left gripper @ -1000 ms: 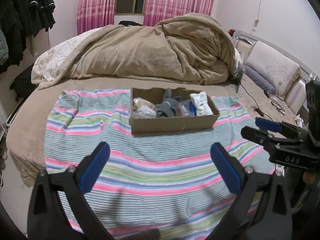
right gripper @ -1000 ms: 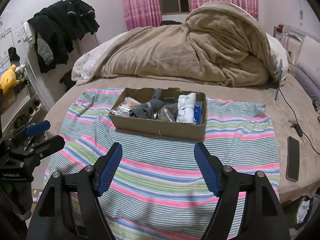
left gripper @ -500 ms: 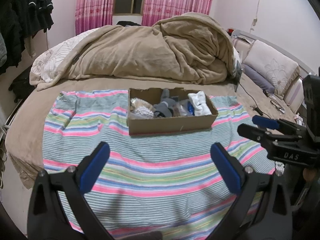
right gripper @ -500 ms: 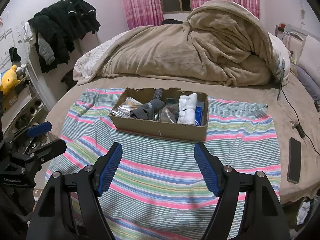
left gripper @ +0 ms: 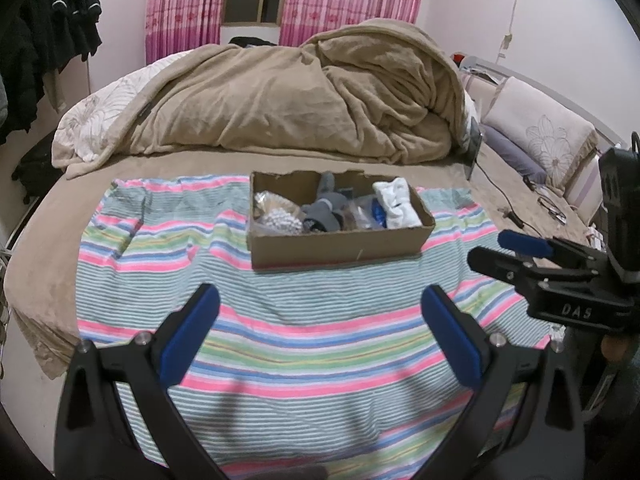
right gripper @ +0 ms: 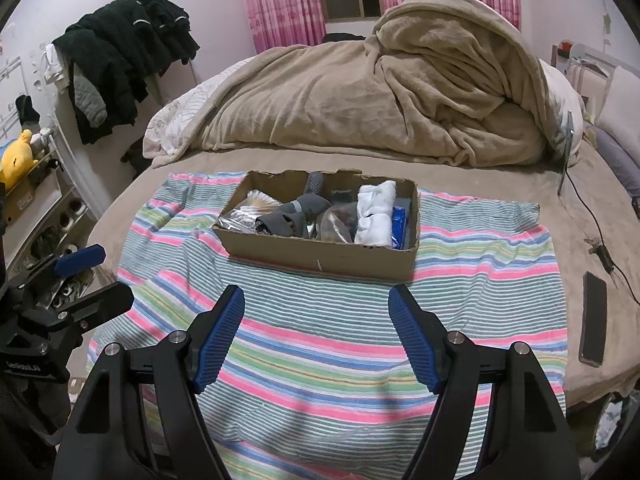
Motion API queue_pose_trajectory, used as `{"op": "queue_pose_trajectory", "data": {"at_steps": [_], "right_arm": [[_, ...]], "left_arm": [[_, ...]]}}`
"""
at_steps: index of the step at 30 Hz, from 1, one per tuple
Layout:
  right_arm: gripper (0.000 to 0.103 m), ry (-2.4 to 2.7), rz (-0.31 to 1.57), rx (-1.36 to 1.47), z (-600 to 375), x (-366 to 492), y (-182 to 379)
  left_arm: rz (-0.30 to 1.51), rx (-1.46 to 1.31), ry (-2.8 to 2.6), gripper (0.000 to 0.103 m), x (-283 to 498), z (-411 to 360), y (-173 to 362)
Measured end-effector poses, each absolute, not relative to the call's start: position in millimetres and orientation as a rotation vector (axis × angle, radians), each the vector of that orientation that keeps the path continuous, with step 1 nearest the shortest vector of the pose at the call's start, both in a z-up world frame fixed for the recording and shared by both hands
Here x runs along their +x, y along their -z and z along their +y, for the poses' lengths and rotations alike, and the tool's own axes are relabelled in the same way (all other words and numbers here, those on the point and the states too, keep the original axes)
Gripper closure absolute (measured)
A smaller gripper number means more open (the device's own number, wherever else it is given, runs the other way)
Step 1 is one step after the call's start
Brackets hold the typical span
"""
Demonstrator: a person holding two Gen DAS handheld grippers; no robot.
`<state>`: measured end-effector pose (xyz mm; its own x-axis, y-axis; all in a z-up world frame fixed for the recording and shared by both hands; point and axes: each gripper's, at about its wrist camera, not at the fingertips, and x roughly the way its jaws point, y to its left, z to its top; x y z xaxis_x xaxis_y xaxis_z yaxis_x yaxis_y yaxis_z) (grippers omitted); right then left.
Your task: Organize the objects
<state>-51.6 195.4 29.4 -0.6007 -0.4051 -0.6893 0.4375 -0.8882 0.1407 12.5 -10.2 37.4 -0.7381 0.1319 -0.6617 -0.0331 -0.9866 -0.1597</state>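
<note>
A shallow cardboard box (left gripper: 340,242) (right gripper: 320,252) sits on a striped cloth (left gripper: 280,320) (right gripper: 320,340) on the bed. In it lie white socks (left gripper: 394,202) (right gripper: 376,212), grey socks (left gripper: 324,210) (right gripper: 296,212), clear bags of small items (left gripper: 276,218) (right gripper: 240,216) and a blue packet (right gripper: 399,222). My left gripper (left gripper: 320,328) is open and empty, above the cloth in front of the box. My right gripper (right gripper: 316,332) is open and empty, also in front of the box. Each shows at the edge of the other's view, the right one (left gripper: 516,252) and the left one (right gripper: 88,280).
A rumpled beige blanket (left gripper: 300,100) (right gripper: 380,96) fills the far side of the bed. A phone (right gripper: 593,316) and a charging cable (right gripper: 592,224) lie at the right on the bed. Pillows (left gripper: 536,136) are at the right. Dark clothes (right gripper: 120,56) hang at the left.
Both grippers have drifted slightly; the box sits a little further left in the left wrist view. Both stay open and empty. Nothing on the bed has moved.
</note>
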Motion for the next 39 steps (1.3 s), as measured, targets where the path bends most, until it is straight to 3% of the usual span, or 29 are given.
{"op": "queue_pose_trajectory", "data": {"at_steps": [39], "right_arm": [[0.026, 2.47, 0.048, 1.029, 198.0, -49.7, -29.6]], "left_arm": [[-0.247, -1.071, -2.847, 0.001, 18.1, -17.7, -43.3]]}}
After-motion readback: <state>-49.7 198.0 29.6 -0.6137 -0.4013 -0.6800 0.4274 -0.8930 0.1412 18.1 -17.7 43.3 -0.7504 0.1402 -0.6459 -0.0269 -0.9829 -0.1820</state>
